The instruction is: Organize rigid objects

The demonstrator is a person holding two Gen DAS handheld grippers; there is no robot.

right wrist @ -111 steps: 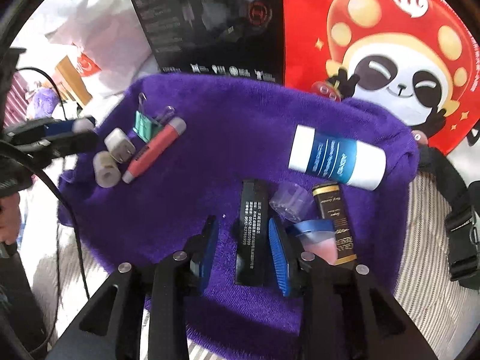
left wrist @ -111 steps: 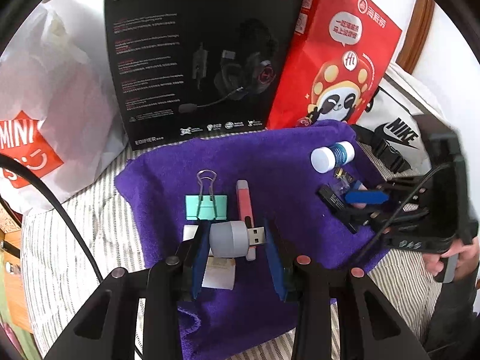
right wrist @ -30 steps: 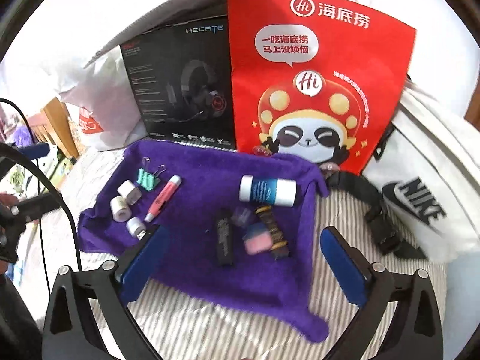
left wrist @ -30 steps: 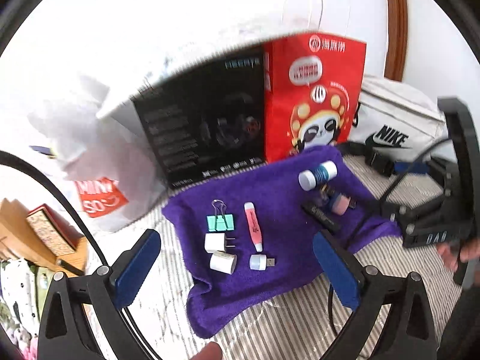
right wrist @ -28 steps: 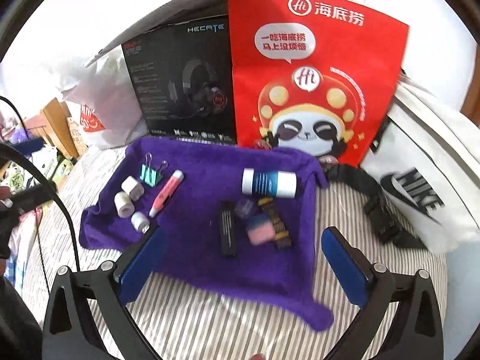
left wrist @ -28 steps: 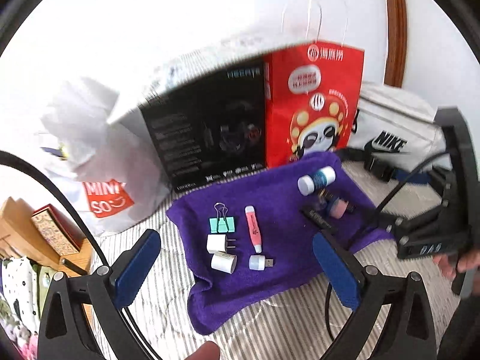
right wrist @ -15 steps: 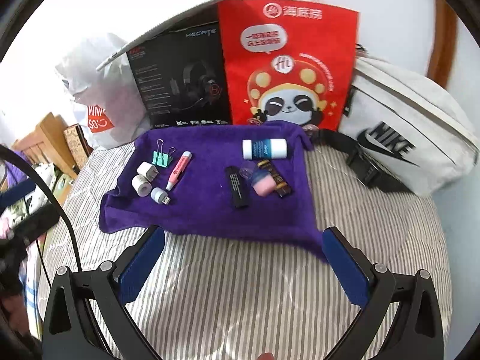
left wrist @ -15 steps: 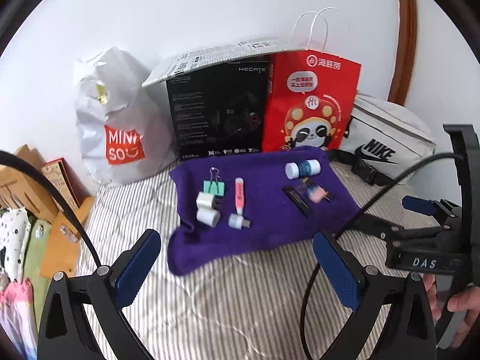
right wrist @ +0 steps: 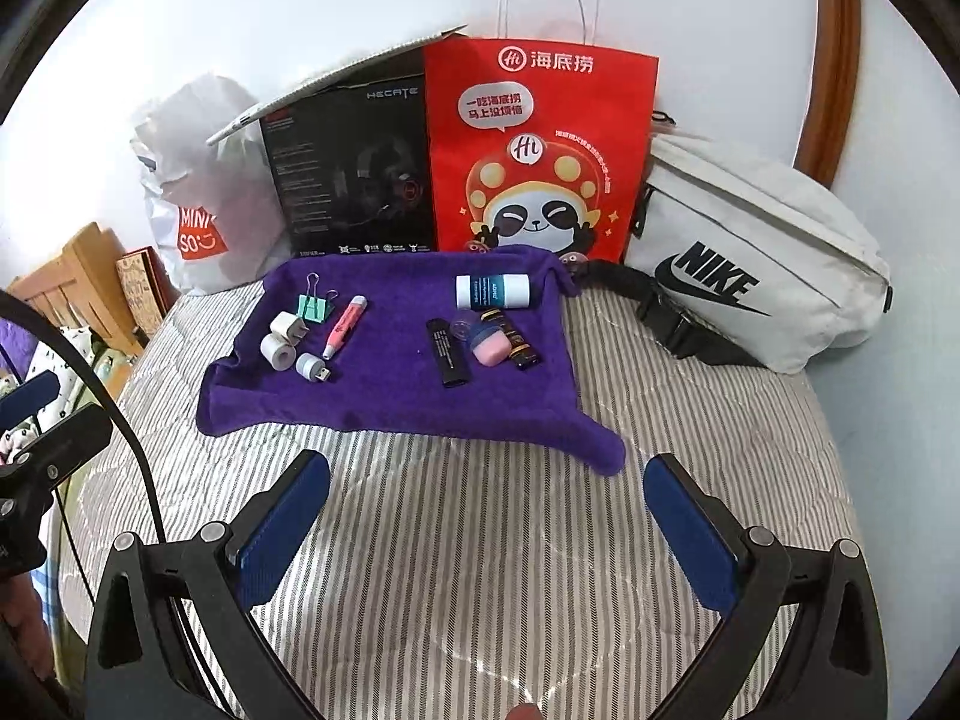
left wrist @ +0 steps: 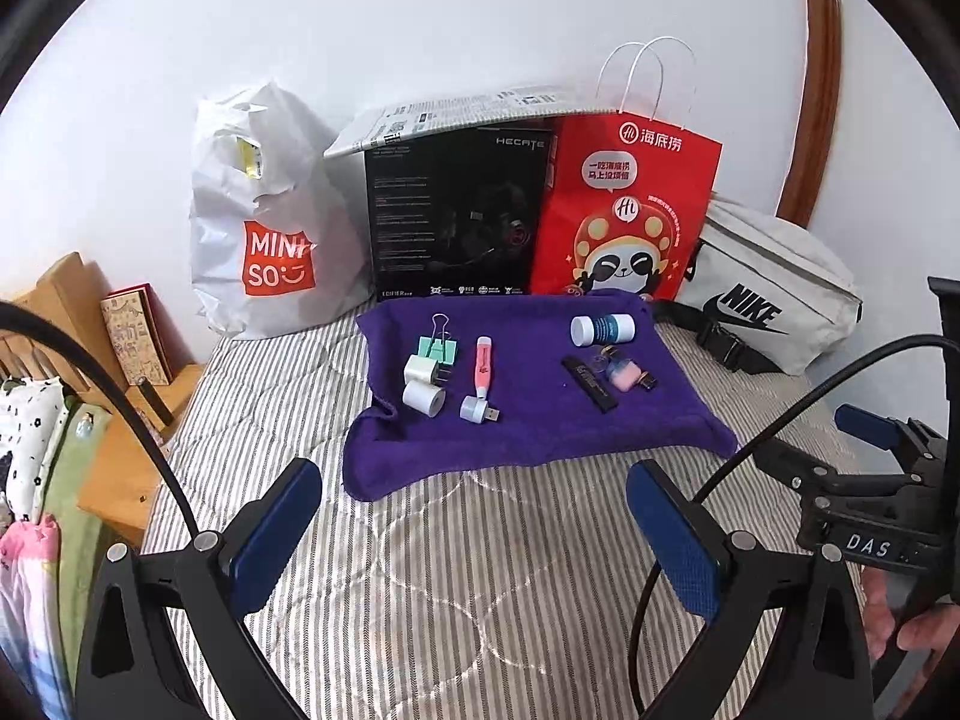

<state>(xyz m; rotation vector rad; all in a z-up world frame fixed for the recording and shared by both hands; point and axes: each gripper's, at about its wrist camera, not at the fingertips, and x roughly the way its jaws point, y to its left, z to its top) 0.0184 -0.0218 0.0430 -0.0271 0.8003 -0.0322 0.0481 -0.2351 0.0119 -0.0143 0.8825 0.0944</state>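
Both your left gripper (left wrist: pixel 474 531) and right gripper (right wrist: pixel 487 531) hang spread wide and empty, well back from the purple cloth (right wrist: pixel 384 384). The small items lie there in two groups, apparently sorted, so you likely need nothing more.

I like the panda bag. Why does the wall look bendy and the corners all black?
Both views use a fisheye lens: it curves the picture and leaves dark corners. In the left wrist view the door frame bows; in the right wrist view the panda bag is sharp, evenly lit, without glare.

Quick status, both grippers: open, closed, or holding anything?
Left gripper: open wide, holding nothing, above the striped bedding in front of the purple cloth.
Right gripper: open wide, holding nothing.
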